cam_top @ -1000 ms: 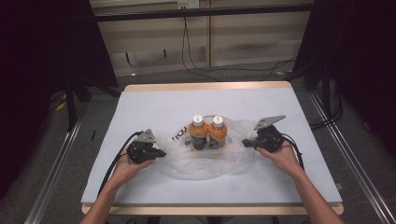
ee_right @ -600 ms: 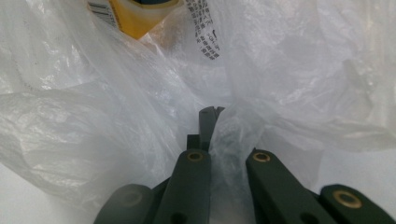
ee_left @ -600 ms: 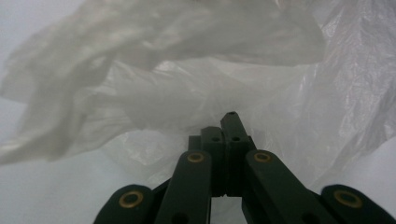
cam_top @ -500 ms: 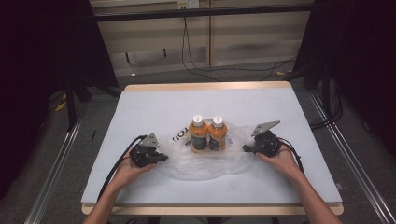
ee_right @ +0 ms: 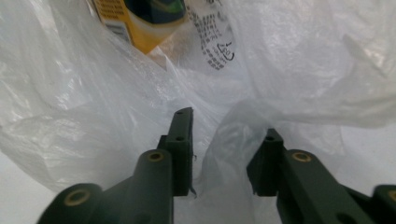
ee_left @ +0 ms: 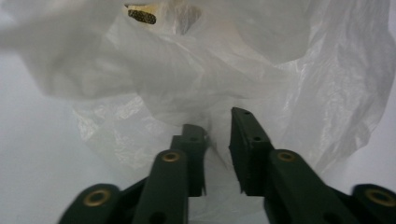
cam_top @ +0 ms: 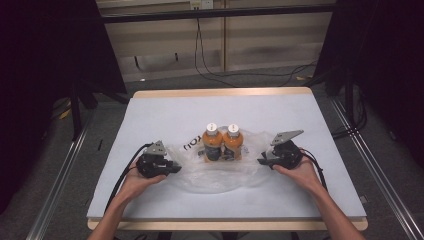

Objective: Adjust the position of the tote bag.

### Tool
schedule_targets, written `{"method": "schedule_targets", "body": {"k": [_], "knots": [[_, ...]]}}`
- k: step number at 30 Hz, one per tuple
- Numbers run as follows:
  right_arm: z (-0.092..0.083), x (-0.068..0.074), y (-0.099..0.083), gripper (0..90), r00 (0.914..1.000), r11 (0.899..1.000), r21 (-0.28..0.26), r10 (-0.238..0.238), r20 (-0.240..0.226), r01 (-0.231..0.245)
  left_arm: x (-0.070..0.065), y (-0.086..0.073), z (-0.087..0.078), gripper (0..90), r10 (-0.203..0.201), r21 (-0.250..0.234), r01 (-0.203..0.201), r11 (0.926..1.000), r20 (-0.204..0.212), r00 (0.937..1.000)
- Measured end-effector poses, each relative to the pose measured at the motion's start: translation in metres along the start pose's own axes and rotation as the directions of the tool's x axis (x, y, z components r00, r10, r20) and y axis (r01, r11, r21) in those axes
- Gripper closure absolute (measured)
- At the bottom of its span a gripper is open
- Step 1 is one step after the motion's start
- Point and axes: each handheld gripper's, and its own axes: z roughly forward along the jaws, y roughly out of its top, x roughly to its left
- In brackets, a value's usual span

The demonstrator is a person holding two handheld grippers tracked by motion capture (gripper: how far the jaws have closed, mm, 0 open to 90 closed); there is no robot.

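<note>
while my left tongs [cam_top: 176, 169] and right tongs [cam_top: 261, 161], jaws just opening and parted around loose film, are flanking the plastic bag [cam_top: 215, 172] mid-tabletop [cam_top: 165, 112] holding two orange bottles [cam_top: 222, 142], i'm needing even, gentle pulls.

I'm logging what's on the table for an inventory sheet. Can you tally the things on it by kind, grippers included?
Orange bottles with white caps: 2, left bottle, right bottle, standing side by side
Clear plastic bag: 1, spread under and around the bottles
Hand-held grippers: 2, left gripper, right gripper, both at the bag's edges
Total: 5
</note>
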Motion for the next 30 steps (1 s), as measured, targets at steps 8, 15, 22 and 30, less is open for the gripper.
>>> {"method": "schedule_targets", "body": {"k": [8,15,22,30], "knots": [[-0.024,0.001,-0.001,39.9,0.9987,0.996,-0.079,0.048,0.017,-0.046,-0.007,0.003,-0.019,42.6,-0.026,-0.084,0.024,0.9961,-0.017,0.9995],[-0.052,0.005,-0.009,32.7,0.9957,0.982,-0.169,0.089,0.027,-0.083,-0.008,-0.004,-0.040,29.3,-0.099,-0.166,0.096,0.9815,-0.006,0.9951],[-0.072,0.003,-0.016,29.4,0.9944,0.981,-0.173,0.095,0.046,-0.086,-0.011,-0.013,-0.070,29.5,-0.131,-0.240,0.119,0.9634,-0.035,0.9907],[-0.094,0.004,-0.015,54.3,0.9924,0.969,-0.240,0.086,0.087,-0.063,-0.024,-0.007,-0.086,49.0,-0.093,-0.297,0.076,0.9520,-0.045,0.9946]]}}
